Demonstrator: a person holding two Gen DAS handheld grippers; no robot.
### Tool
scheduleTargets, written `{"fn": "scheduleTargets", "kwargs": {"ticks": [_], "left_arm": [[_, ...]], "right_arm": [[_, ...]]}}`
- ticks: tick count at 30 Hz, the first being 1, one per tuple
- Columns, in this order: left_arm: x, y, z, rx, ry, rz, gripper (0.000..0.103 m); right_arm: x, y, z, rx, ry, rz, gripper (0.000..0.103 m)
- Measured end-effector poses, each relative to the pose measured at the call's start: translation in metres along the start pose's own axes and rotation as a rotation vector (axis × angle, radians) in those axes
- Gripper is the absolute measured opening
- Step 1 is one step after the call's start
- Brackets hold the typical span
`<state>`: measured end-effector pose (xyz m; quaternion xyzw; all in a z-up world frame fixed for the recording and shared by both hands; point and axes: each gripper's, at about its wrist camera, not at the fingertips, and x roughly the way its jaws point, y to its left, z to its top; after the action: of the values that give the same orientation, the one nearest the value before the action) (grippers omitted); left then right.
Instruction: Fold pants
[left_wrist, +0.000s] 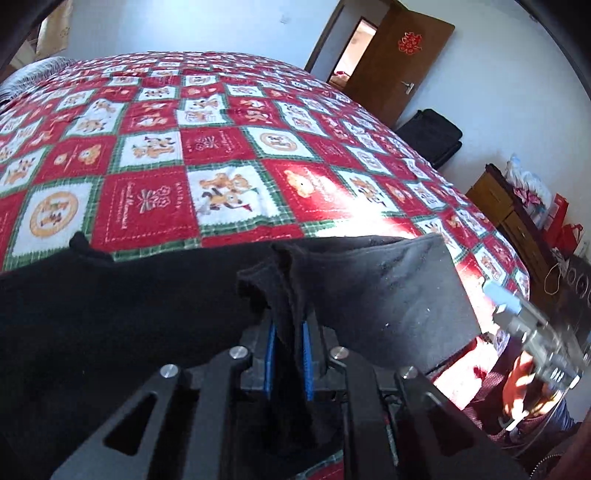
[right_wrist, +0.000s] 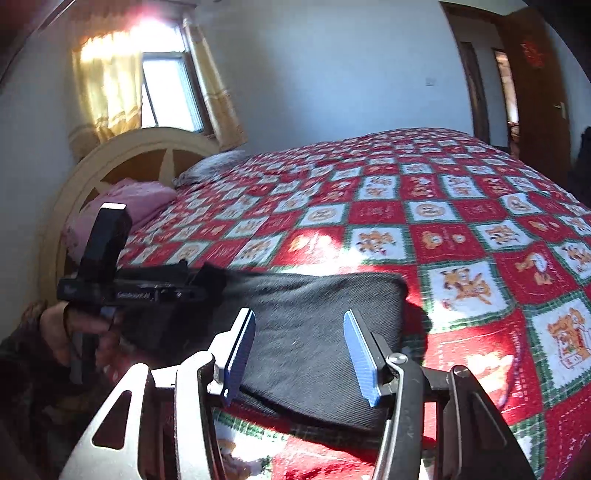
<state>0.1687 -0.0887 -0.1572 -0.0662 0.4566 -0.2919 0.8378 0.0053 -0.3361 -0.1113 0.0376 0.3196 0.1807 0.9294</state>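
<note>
Black pants (left_wrist: 388, 295) lie folded near the front edge of a bed with a red, white and green patchwork quilt (left_wrist: 221, 147). My left gripper (left_wrist: 289, 328) is shut on a bunched fold of the pants, with cloth pinched between its blue pads. In the right wrist view the pants (right_wrist: 314, 332) lie flat on the quilt (right_wrist: 461, 240). My right gripper (right_wrist: 299, 350) is open, its blue pads spread just above the cloth, holding nothing. The left gripper (right_wrist: 207, 280) shows at the left, its black body held by a hand, its tips on the pants' left end.
A brown door (left_wrist: 399, 55) stands open at the back right, with a black bag (left_wrist: 432, 136) on the floor beside it. A wooden cabinet (left_wrist: 509, 214) with red bags stands at the right. A headboard (right_wrist: 122, 166), pink pillow (right_wrist: 129, 206) and curtained window (right_wrist: 155, 85) lie at the bed's left end.
</note>
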Motion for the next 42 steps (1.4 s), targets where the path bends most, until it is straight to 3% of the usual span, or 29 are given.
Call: {"fn": "scheduleTargets", "kwargs": {"ticks": [5,10,12,15,16,19,22,25,27,30,36,38,40,42], "left_arm": [[-0.001,0.005,-0.003,-0.012,-0.01,-0.011,0.014],[0.005,0.006,-0.007,0.01,-0.029,0.004,0.021],[0.004,0.007,-0.006,0.02,-0.034,0.006,0.025],[-0.004,0.006,-0.007,0.058,-0.047,0.058,0.043],[-0.008,0.008,-0.007,0.059,-0.056,0.075,0.055],[-0.032,0.022,-0.01,0.061,-0.121,0.145,0.074],[-0.051,0.043,-0.016,0.041,-0.139,0.188,0.076],[-0.071,0.069,-0.025,0.008,-0.146,0.228,0.076],[-0.085,0.087,-0.033,-0.013,-0.152,0.273,0.076],[-0.113,0.118,-0.047,-0.04,-0.179,0.37,0.076],[-0.162,0.183,-0.068,-0.15,-0.249,0.538,0.079],[-0.174,0.203,-0.075,-0.209,-0.279,0.538,0.079],[-0.177,0.217,-0.081,-0.247,-0.292,0.544,0.079],[-0.172,0.227,-0.087,-0.276,-0.278,0.529,0.079]], "right_arm": [[0.04,-0.008,-0.021,0.016,0.192,-0.037,0.053],[0.025,-0.008,-0.007,0.032,0.114,-0.019,0.053],[0.029,-0.008,0.002,0.025,0.11,-0.036,0.06],[0.057,-0.024,0.003,0.091,0.211,-0.132,0.067],[0.057,-0.026,0.003,0.113,0.204,-0.132,0.067],[0.047,-0.006,0.01,0.051,0.164,-0.135,0.067],[0.045,0.016,0.02,-0.022,0.103,-0.141,0.067],[0.071,0.03,0.026,-0.047,0.142,-0.123,0.067],[0.103,0.033,0.021,-0.074,0.254,-0.164,0.067],[0.106,0.044,0.021,-0.104,0.232,-0.215,0.067],[0.101,0.094,0.033,-0.174,0.15,-0.083,0.067],[0.118,0.111,0.03,-0.208,0.185,-0.051,0.067],[0.146,0.124,0.018,-0.255,0.286,-0.058,0.067],[0.146,0.135,0.016,-0.298,0.243,-0.096,0.07]]}}
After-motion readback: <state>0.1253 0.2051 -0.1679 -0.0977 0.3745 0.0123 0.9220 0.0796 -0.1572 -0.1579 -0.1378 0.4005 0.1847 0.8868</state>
